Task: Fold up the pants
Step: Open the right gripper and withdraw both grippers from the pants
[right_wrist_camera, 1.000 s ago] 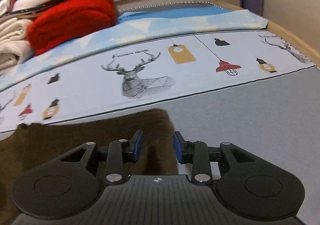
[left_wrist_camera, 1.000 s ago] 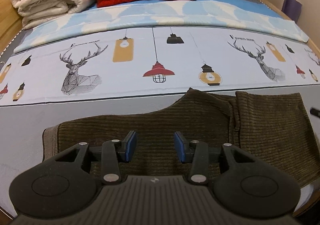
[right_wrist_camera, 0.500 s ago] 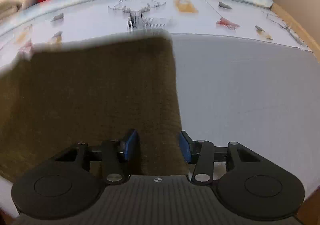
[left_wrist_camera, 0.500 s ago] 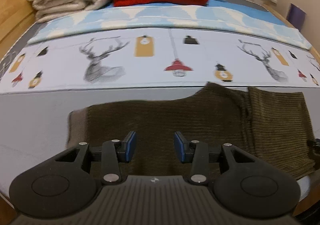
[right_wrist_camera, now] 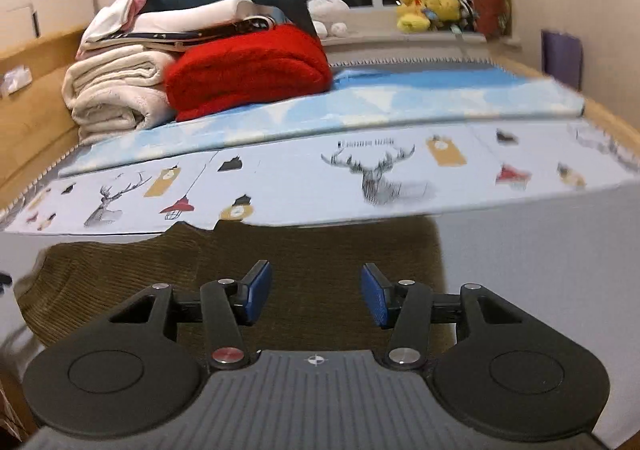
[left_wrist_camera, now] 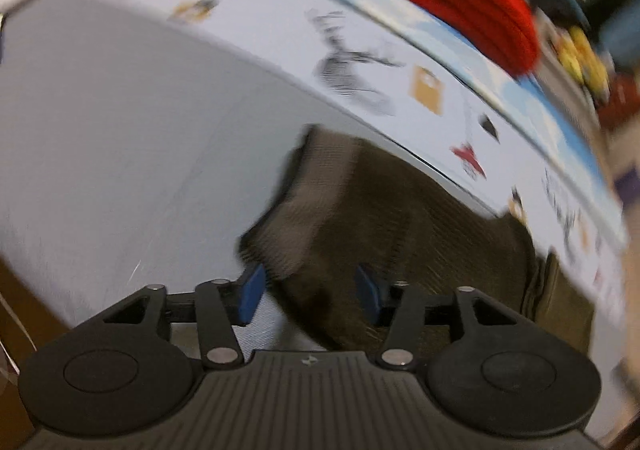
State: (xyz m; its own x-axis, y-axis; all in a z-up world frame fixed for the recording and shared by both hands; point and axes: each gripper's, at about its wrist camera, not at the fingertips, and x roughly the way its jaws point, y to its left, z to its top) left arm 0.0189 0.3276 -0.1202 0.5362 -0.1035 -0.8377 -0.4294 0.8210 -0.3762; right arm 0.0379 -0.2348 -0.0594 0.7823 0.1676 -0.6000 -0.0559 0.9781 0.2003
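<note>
Dark olive corduroy pants (right_wrist_camera: 320, 246) lie flat across the grey part of the bed, folded lengthwise. My right gripper (right_wrist_camera: 316, 294) hovers over their right half with its blue pads apart and nothing pressed between them. The left wrist view is blurred and tilted. In it the same pants (left_wrist_camera: 420, 230) stretch away to the right, and their paler left end sits just ahead of my left gripper (left_wrist_camera: 308, 292). Its jaws are opening; cloth shows in the gap, but the pads do not press on it.
A red blanket (right_wrist_camera: 248, 73) and rolled cream blankets (right_wrist_camera: 116, 89) are stacked at the back left, with plush toys (right_wrist_camera: 428, 7) on the window sill. A sheet printed with deer and lamps (right_wrist_camera: 360, 177) lies beyond the pants. Bare grey sheet (left_wrist_camera: 120, 129) spreads to the left.
The left gripper swept left to the pants' end, rolled, and its jaws spread wider. The right gripper's jaws widened, and it drew up and back from the pants' right edge.
</note>
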